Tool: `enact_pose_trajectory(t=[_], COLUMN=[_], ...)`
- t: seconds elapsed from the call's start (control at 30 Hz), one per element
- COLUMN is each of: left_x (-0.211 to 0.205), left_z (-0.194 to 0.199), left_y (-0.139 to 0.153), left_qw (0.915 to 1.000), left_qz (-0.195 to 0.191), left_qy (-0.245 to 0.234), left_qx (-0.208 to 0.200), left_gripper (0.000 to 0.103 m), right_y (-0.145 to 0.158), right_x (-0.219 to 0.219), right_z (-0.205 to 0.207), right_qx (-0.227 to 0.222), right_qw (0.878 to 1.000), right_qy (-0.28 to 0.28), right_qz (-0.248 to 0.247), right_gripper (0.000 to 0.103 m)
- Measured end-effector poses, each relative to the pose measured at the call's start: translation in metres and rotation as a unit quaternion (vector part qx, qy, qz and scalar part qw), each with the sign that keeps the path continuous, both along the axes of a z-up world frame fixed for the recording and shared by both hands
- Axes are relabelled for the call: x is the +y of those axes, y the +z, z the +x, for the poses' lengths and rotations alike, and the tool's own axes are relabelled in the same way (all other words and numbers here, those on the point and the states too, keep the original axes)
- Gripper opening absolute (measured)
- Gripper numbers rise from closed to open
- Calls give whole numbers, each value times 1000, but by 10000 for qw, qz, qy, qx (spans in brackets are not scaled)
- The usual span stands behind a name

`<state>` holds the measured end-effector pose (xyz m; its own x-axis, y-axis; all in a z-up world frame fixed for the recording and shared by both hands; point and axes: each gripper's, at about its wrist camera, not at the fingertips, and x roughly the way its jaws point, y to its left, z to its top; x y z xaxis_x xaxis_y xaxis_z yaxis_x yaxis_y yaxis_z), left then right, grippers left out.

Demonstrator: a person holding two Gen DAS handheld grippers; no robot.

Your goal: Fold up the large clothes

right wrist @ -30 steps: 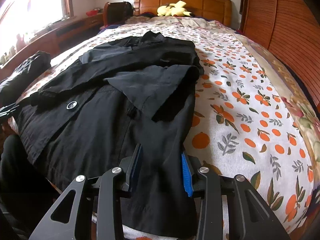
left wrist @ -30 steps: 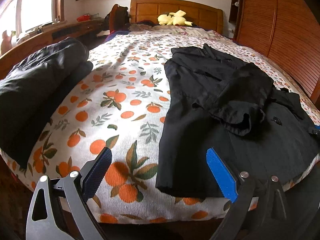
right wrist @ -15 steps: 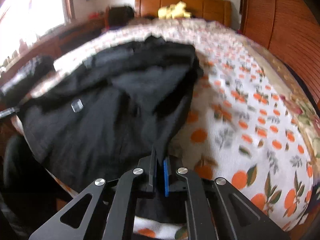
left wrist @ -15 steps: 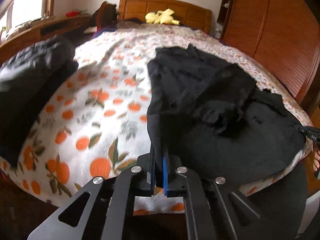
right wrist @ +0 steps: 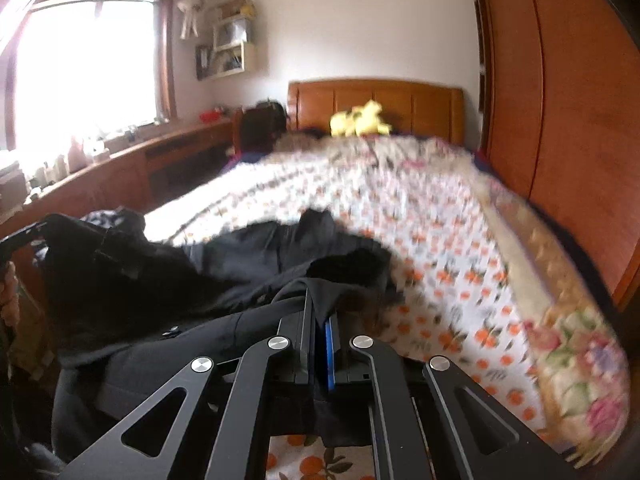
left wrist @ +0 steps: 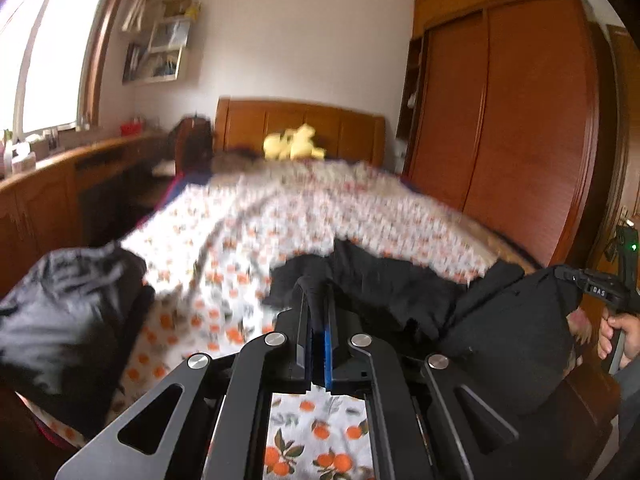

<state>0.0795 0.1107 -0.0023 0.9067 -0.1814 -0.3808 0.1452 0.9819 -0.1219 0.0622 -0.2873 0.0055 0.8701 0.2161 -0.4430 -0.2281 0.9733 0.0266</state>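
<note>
"DAS" lettering on right gripper (left wrist: 560, 276) at 3 o'clock, both it and left gripper (left wrist: 318, 312) clamped on black coat (left wrist: 500, 328) hem, angled slightly down over bed (left wrist: 248, 232).

L gripper (left wrist: 318, 320) & R gripper (right wrist: 319, 320) clamped tight (fingers together)

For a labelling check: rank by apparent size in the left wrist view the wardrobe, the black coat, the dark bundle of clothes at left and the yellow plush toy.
1. wardrobe
2. black coat and dark bundle of clothes: look alike in extent, both near the camera and partly hidden, so unranked
3. yellow plush toy, far off at the headboard
</note>
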Motion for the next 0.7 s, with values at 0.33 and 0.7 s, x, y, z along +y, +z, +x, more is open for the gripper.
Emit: enact_pose_trajectory(t=[0.33,0.7], left_x=[-7,-6], left_z=[-50,55], left_y=[68,2], left_qw=[9985,9996], left_qz=[29,153], left_qy=[-27,200], left_qx=[-553,149], left_gripper=[4,5], right_y=[36,-35], right_x=[-14,-7], right_z=[-42,62], right_qx=[-280,374], right_qw=[9993,9983], right_qy=[-36,42], right_qz=[-232,-454], right_gripper=[3,3])
